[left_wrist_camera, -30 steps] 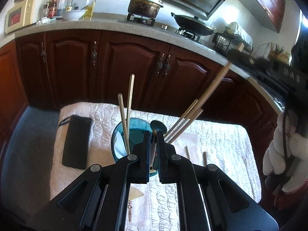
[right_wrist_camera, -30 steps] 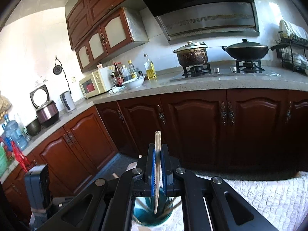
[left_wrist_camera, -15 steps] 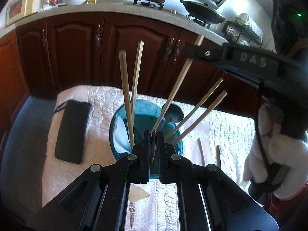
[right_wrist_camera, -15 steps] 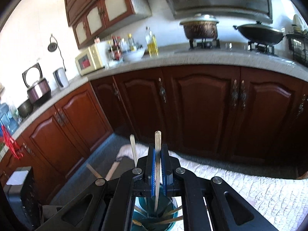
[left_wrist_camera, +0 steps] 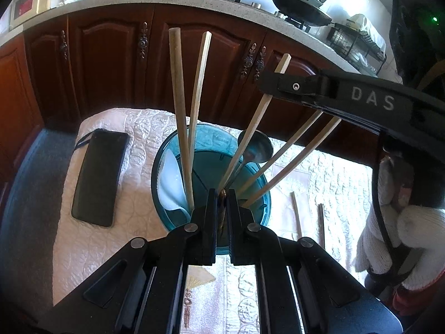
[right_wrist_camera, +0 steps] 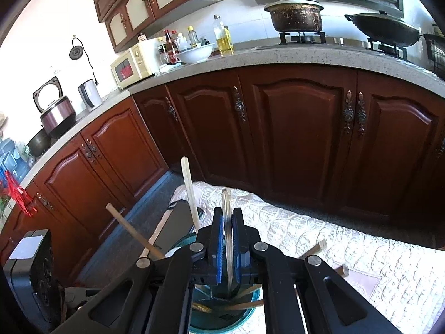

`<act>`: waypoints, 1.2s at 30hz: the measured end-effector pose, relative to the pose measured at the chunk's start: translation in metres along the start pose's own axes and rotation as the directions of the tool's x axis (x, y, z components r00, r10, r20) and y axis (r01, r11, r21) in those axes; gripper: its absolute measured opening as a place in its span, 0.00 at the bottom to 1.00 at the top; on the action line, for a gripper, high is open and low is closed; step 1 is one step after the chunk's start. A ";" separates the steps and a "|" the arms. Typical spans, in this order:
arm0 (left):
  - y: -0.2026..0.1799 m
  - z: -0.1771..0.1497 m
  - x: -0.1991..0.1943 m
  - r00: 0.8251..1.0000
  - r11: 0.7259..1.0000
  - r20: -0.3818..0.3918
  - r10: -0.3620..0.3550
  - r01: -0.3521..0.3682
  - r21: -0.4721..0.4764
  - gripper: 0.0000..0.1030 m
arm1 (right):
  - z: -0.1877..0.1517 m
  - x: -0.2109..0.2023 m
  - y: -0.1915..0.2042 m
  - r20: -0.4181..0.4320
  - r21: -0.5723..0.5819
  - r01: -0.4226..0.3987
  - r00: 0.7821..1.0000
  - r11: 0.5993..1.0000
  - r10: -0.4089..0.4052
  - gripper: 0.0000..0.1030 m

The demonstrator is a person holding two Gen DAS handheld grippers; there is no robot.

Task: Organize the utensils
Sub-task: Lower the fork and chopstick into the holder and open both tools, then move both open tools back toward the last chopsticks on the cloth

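Note:
A teal cup (left_wrist_camera: 164, 156) stands on a white quilted cloth (left_wrist_camera: 116, 245), holding several wooden chopsticks and a white spoon (left_wrist_camera: 171, 178). My left gripper (left_wrist_camera: 221, 194) hangs just over the near rim, shut on a thin brown handle. That handle seems to belong to the metal spoon (left_wrist_camera: 254, 146) leaning at the far rim. My right gripper (right_wrist_camera: 228, 214) is above the cup (right_wrist_camera: 200, 323). Its jaws are opening, and a chopstick (right_wrist_camera: 227, 236) stands loose between the blue pads, its lower end in the cup. In the left wrist view the right gripper (left_wrist_camera: 265, 83) reaches in from the right around that chopstick (left_wrist_camera: 250, 128).
A black phone (left_wrist_camera: 98, 178) lies on the cloth left of the cup. Two more chopsticks (left_wrist_camera: 296, 211) lie on the cloth to the right. A white-gloved hand (left_wrist_camera: 403, 236) is at the right edge. Dark wooden cabinets (right_wrist_camera: 292, 139) stand behind.
Both grippers came down toward the cup. The right one carried its chopstick into the cup, and its pads have parted slightly from the stick. The left grip is unchanged.

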State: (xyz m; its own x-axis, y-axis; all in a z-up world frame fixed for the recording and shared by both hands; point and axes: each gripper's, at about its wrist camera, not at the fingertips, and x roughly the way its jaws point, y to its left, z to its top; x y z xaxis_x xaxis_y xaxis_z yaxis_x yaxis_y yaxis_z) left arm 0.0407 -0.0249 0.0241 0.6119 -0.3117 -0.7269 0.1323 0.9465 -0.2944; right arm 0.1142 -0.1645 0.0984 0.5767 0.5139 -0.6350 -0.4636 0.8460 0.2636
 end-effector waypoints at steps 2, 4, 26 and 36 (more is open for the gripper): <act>-0.001 0.000 0.000 1.000 1.000 -0.002 0.001 -0.001 0.003 0.05 | -0.001 -0.002 -0.001 -0.007 0.015 -0.013 1.000 1.000 0.013 0.25; -0.001 0.000 -0.001 1.000 1.000 -0.002 0.004 -0.004 0.005 0.05 | -0.003 -0.006 -0.002 -0.001 0.027 -0.032 0.999 0.999 0.032 0.26; -0.004 -0.008 -0.023 0.999 0.999 0.029 0.033 -0.032 -0.013 0.39 | -0.019 -0.057 -0.005 0.061 0.046 -0.042 0.997 0.998 0.039 0.26; -0.022 -0.014 -0.044 0.995 0.998 0.082 0.049 -0.051 0.025 0.41 | -0.045 -0.096 -0.019 0.079 0.072 -0.010 0.997 0.997 0.004 0.28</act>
State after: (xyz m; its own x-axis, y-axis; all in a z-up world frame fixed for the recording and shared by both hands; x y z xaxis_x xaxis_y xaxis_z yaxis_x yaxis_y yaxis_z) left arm 0.0002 -0.0328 0.0540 0.6793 -0.2572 -0.6873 0.1204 0.9629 -0.2413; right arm 0.0377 -0.2360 0.1217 0.6261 0.5269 -0.5748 -0.4193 0.8490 0.3216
